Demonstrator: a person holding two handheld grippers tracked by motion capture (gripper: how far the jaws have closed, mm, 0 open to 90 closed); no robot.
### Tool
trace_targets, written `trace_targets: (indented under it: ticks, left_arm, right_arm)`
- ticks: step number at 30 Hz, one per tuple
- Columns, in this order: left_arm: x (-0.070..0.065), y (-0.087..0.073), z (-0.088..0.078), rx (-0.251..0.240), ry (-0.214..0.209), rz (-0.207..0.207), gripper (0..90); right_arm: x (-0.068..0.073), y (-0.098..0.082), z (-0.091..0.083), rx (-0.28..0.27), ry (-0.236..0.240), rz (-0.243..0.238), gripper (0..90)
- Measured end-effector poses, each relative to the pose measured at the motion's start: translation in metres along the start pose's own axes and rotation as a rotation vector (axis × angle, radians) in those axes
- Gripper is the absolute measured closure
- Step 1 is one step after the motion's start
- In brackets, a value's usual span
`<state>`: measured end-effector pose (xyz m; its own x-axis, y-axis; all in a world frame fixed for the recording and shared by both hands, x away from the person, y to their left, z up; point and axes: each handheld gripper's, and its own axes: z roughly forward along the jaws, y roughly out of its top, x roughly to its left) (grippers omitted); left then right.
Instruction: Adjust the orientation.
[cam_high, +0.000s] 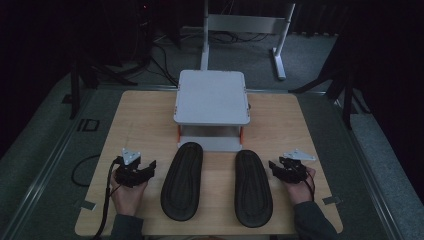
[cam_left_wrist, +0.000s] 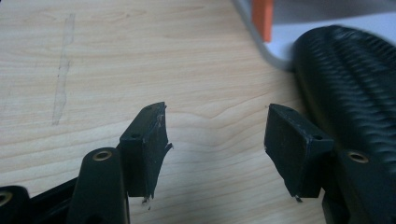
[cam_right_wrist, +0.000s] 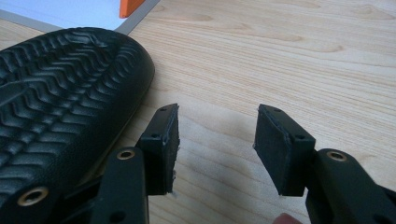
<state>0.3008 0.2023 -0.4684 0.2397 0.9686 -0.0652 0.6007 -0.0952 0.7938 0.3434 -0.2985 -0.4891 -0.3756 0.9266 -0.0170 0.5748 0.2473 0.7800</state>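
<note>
Black soles face up on the table (cam_high: 135, 107): two slippers lie upside down, side by side, just in front of the rack (cam_high: 212, 95), a grey two-tier stand with orange posts that sits at the middle of the board's far half. The left slipper (cam_high: 182, 181) has its toe close to the rack's lower shelf and leans a little, its heel swung away from the other one. The right slipper (cam_high: 253, 181) lies parallel to it and a bit nearer the person, with a strip of bare wood between the two. Both show a ridged, wavy tread.

Left of the left slipper, the left gripper (cam_high: 142, 170) rests low over the wood in the person's hand, pointing toward the rack. Its jaws stand apart with nothing but bare wood between them; in the left gripper view the gripper (cam_left_wrist: 215, 135) has the slipper (cam_left_wrist: 350, 84) just beside its outer jaw, and whether they touch I cannot tell. A corner of the rack (cam_left_wrist: 280, 42) with an orange post shows beyond.

Right of the right slipper, the right gripper (cam_high: 280, 169) is held the same way, jaws wide and empty. In the right gripper view the gripper (cam_right_wrist: 215, 135) sits just beside the slipper's (cam_right_wrist: 60, 93) edge, the sole close to one jaw, wood between the pads.
</note>
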Motion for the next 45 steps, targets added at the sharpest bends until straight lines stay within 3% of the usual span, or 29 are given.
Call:
trace_targets:
  ticks: [7, 15, 16, 22, 25, 27, 28, 32, 38, 43, 45]
  left_arm:
    - [-0.014, 0.008, -0.008, -0.006, -0.023, 0.038, 39.0]
    - [-0.051, 0.019, -0.024, -0.018, -0.053, 0.096, 38.3]
    - [-0.051, 0.019, -0.024, -0.018, -0.053, 0.096, 38.2]
    - [-0.086, 0.018, -0.034, -0.012, -0.1, 0.178, 37.3]
    - [-0.097, 0.017, -0.037, -0.008, -0.105, 0.207, 35.8]
    - [-0.114, 0.013, -0.044, -0.01, -0.122, 0.237, 34.2]
    - [-0.114, 0.013, -0.044, -0.01, -0.122, 0.237, 33.5]
    - [-0.136, -0.001, -0.051, 0.0, -0.133, 0.283, 29.2]
    - [-0.151, -0.021, -0.054, 0.02, -0.114, 0.311, 17.1]
    - [-0.159, -0.035, -0.056, 0.033, -0.124, 0.324, 8.7]
    - [-0.165, -0.043, -0.054, 0.045, -0.101, 0.366, 5.7]
  right_arm:
    - [0.001, 0.0, 0.0, 0.002, 0.004, -0.002, 48.8]
    - [0.001, 0.0, 0.0, 0.007, 0.005, -0.005, 47.8]
    - [0.001, 0.0, 0.0, 0.006, 0.006, -0.004, 47.6]
    - [0.0, 0.0, 0.0, 0.008, 0.006, -0.002, 47.0]
    - [0.0, 0.0, 0.0, 0.008, 0.007, -0.004, 46.7]
    - [0.0, -0.001, 0.0, 0.009, 0.007, -0.004, 46.5]
    - [0.0, -0.001, 0.0, 0.01, 0.007, -0.003, 46.5]
    - [0.0, -0.001, 0.0, 0.01, 0.007, -0.003, 46.3]
    - [0.001, -0.001, 0.0, 0.011, 0.01, -0.003, 45.8]
    - [0.001, -0.001, 0.001, 0.011, 0.011, -0.001, 45.2]
    - [0.002, -0.001, 0.001, 0.011, 0.01, -0.001, 45.1]
